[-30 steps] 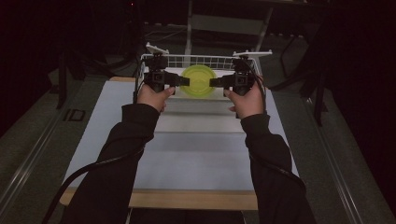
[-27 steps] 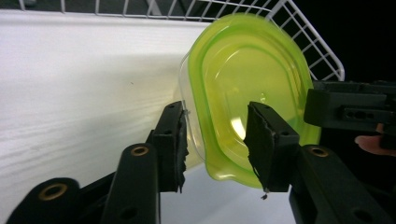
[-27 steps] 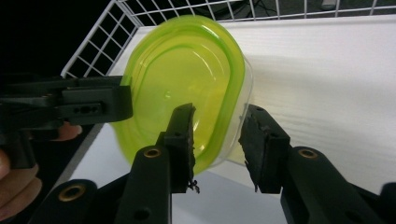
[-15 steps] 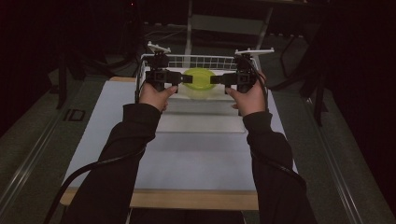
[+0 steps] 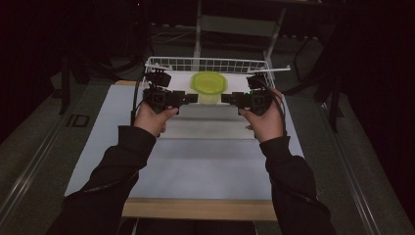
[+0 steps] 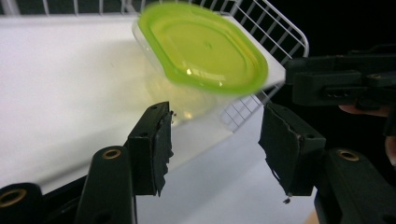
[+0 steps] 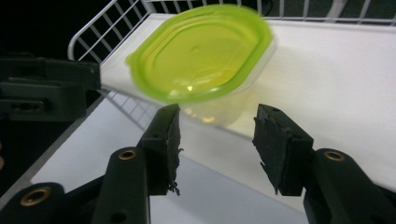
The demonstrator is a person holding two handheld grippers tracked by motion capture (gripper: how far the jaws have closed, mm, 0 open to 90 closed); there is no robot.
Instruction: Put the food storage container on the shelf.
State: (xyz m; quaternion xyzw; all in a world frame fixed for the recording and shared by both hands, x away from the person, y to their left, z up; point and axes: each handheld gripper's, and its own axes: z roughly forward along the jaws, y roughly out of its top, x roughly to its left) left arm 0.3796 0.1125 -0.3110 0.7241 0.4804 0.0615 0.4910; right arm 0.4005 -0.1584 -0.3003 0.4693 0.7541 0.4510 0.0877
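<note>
Lime-green plastic forms the rounded lid of a clear plastic container point(image 5: 209, 85), which sits tilted inside a white wire basket point(image 5: 169, 63) at the far edge of the white surface point(image 5: 205, 161). In both gripper views the container is blurred, so I cannot tell whether it rests flat on the basket's floor. My left hand-held gripper point(image 5: 192, 98) points inward from the left, jaws spread wide with nothing between them; its black pads point(image 6: 161, 144) stand just short of the container. My right hand-held gripper point(image 5: 226, 98) faces it from the opposite side, jaws equally parted and empty, its pads point(image 7: 279, 147) near the container's clear wall without touching. The two hand-held grippers flank the container level with the basket's near rim. My dark sleeves point(image 5: 117, 161) extend over the surface from the near side.
</note>
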